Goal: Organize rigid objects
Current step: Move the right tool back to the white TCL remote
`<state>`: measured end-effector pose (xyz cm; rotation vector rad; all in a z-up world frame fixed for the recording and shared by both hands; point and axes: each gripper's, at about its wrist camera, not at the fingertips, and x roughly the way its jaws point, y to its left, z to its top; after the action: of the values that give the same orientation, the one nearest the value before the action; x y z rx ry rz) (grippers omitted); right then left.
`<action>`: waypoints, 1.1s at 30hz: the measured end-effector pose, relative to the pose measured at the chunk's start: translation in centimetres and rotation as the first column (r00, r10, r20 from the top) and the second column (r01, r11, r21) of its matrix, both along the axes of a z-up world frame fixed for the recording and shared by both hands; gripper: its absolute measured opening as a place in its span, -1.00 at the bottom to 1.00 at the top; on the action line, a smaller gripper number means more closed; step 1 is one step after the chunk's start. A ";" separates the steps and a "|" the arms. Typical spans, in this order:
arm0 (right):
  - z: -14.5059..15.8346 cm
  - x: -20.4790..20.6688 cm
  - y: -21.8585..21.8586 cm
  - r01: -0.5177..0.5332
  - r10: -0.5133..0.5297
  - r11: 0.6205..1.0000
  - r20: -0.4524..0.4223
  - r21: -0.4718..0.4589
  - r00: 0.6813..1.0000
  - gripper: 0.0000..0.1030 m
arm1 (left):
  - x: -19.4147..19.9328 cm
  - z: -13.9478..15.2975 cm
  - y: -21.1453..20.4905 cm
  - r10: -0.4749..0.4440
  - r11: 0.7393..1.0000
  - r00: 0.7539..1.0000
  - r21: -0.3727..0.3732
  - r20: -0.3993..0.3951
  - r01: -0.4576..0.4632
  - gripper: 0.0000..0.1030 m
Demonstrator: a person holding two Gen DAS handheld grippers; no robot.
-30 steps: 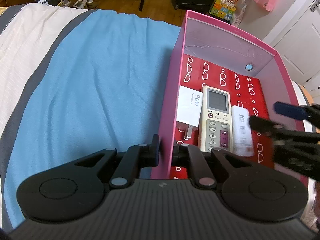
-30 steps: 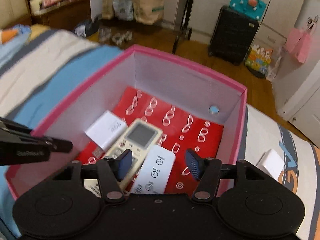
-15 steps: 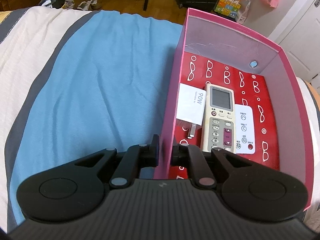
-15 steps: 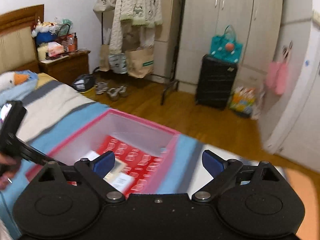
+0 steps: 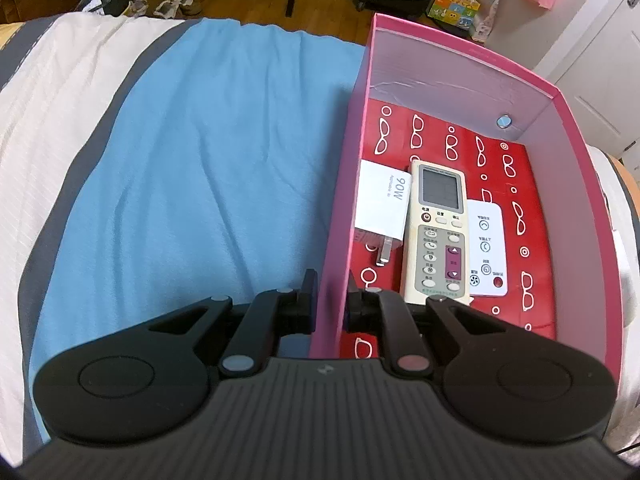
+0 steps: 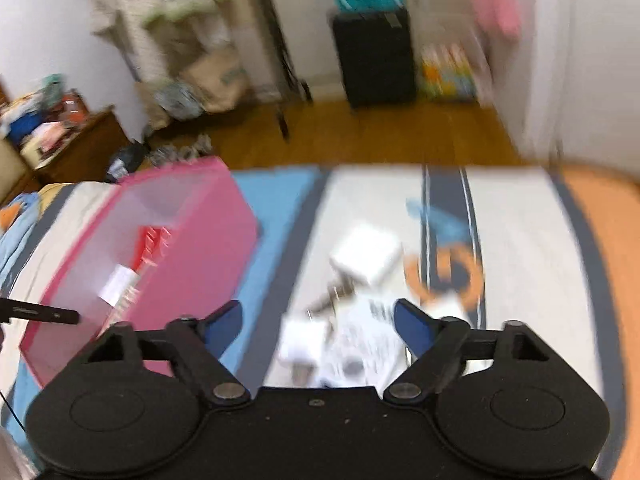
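A pink box [image 5: 580,152] with a red glasses-patterned floor sits on the bed. In it lie a white 90W charger [image 5: 382,204], a cream remote control [image 5: 438,232] and a small white remote [image 5: 486,248]. My left gripper [image 5: 329,300] is shut on the box's left wall. My right gripper [image 6: 318,326] is open and empty above the bed to the right of the box [image 6: 192,248], over blurred white things: a white adapter [image 6: 366,254], a smaller white block [image 6: 302,342] and a printed white item [image 6: 368,340].
The bed has a blue cover [image 5: 192,168] with white and grey stripes. Beyond its edge is wooden floor with a black suitcase [image 6: 374,56], a clothes rack and shoes. The right wrist view is motion-blurred.
My right gripper left the small white remote in the box, opened wider, rose out and swung right over the bed. My left gripper kept its hold on the box wall.
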<state>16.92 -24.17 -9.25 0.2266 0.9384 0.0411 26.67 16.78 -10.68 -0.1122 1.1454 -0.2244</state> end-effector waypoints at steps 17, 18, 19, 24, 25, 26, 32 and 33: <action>-3.6 1.9 1.8 -0.022 0.002 0.983 -0.108 -0.185 0.994 -0.03 | -0.5 0.0 -1.1 -0.051 0.996 0.999 0.068 0.018 0.050 -0.91; -3.7 2.0 1.6 -0.020 0.000 0.985 -0.112 -0.171 0.994 -0.04 | -0.5 0.0 -1.1 -0.054 0.996 0.998 0.068 0.018 0.052 -0.91; -3.7 2.1 1.5 -0.014 -0.004 0.987 -0.113 -0.159 0.994 -0.06 | -0.5 0.0 -1.1 -0.056 0.996 0.998 0.066 0.017 0.055 -0.91; -3.1 1.7 0.5 0.023 -0.031 0.996 -0.096 -0.081 0.995 -0.27 | -0.5 0.2 -1.1 -0.085 0.994 0.996 0.064 0.010 0.085 -0.89; -2.9 1.4 0.3 0.027 -0.033 0.998 -0.091 -0.061 0.995 -0.38 | -0.5 0.2 -1.1 -0.092 0.994 0.996 0.059 0.007 0.091 -0.89; -2.7 1.1 0.0 0.037 -0.040 0.999 -0.087 -0.032 0.995 -0.45 | -0.4 0.2 -1.0 -0.100 0.994 0.995 0.053 0.003 0.099 -0.88; -1.9 0.4 -0.6 0.065 -0.062 0.997 -0.072 0.051 0.996 -0.58 | -0.4 0.1 -0.9 -0.102 0.994 0.995 0.042 0.000 0.102 -0.88; -1.8 0.3 -0.5 0.065 -0.061 0.996 -0.068 0.054 0.996 -0.59 | -0.4 0.1 -0.8 -0.100 0.994 0.995 0.040 -0.002 0.100 -0.88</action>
<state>17.20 -24.72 -11.09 0.3112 0.9969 0.0020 26.26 15.93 -10.61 -0.0198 1.1556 -0.2901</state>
